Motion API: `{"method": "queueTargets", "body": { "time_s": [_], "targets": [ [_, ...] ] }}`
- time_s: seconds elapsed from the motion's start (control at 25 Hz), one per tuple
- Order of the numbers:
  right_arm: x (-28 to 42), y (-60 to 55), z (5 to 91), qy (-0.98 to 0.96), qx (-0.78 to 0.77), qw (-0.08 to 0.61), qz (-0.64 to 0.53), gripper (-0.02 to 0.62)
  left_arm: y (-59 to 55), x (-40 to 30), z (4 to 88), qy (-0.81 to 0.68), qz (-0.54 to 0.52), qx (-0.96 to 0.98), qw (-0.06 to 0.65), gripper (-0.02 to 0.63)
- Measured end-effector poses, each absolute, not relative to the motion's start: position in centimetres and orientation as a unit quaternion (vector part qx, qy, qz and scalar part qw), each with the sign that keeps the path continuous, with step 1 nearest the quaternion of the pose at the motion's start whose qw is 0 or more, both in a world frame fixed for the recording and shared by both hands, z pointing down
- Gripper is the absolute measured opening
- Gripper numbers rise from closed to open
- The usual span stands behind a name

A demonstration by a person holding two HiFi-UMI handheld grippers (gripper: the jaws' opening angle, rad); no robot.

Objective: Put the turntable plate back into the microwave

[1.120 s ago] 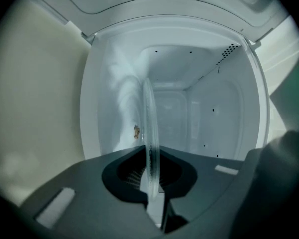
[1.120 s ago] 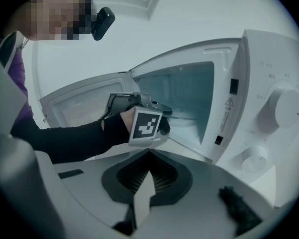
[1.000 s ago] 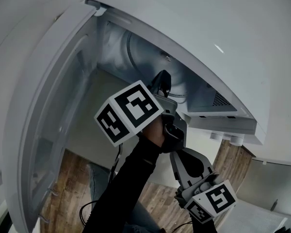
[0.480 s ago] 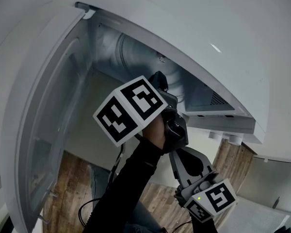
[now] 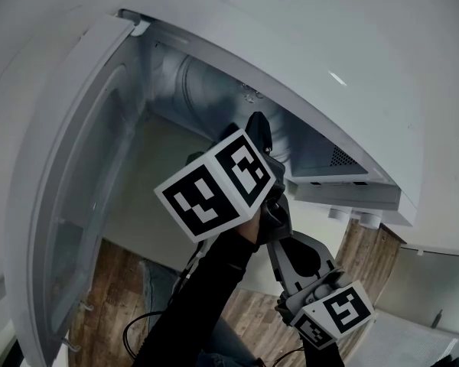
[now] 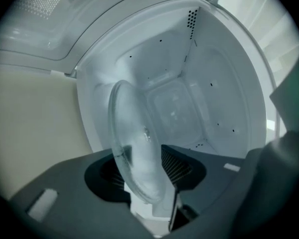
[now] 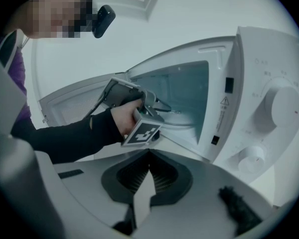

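Where the turntable plate is: the turntable plate (image 6: 134,143) sits clamped by its lower rim in the left hand-held gripper (image 6: 145,183), in front of the open microwave cavity (image 6: 189,98).
Plate's pose: it stands on edge and tilted. Its long axis runs from upper left to lower centre of the left gripper view, with the broad face turned toward frame right.
Right hand-held gripper (image 7: 148,156): jaws pressed together with nothing between them, outside the microwave.
Head view only: the open door (image 5: 69,189) fills frame left. The clear plate is hard to make out here.
Right gripper view only: control knobs (image 7: 284,103) at frame right, and a hand (image 7: 123,119) wrapped round the left hand-held gripper.
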State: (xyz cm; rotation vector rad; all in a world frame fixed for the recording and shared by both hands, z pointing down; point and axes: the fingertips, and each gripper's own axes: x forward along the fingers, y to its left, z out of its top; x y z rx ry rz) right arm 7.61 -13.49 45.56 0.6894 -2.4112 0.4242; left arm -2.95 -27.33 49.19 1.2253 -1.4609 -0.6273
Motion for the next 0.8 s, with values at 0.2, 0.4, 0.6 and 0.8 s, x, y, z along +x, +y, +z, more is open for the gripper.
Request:
{"method": "queueTargets", "body": {
  "time_s": [0.2, 0.4, 0.6, 0.8],
  "targets": [
    [7.4, -13.4, 45.6, -0.907, 0.257, 0.292, 0.161, 0.011, -27.5, -2.5, 48.8, -0.608, -0.223, 0.548, 0.53, 0.24],
    [7.3, -13.5, 45.5, -0.908, 0.257, 0.288, 0.162, 0.011, -27.4, -1.7, 48.7, -0.595, -0.187, 0.579, 0.525, 0.256],
    [7.5, -13.4, 45.7, -0.906, 0.257, 0.295, 0.162, 0.011, -26.7, -1.1, 48.9, -0.565, -0.138, 0.616, 0.53, 0.254],
    [7.1, -13.5, 45.4, -0.909, 0.257, 0.286, 0.163, 0.011, -26.2, -0.6, 49.1, -0.535, -0.083, 0.649, 0.534, 0.253]
  ]
}}
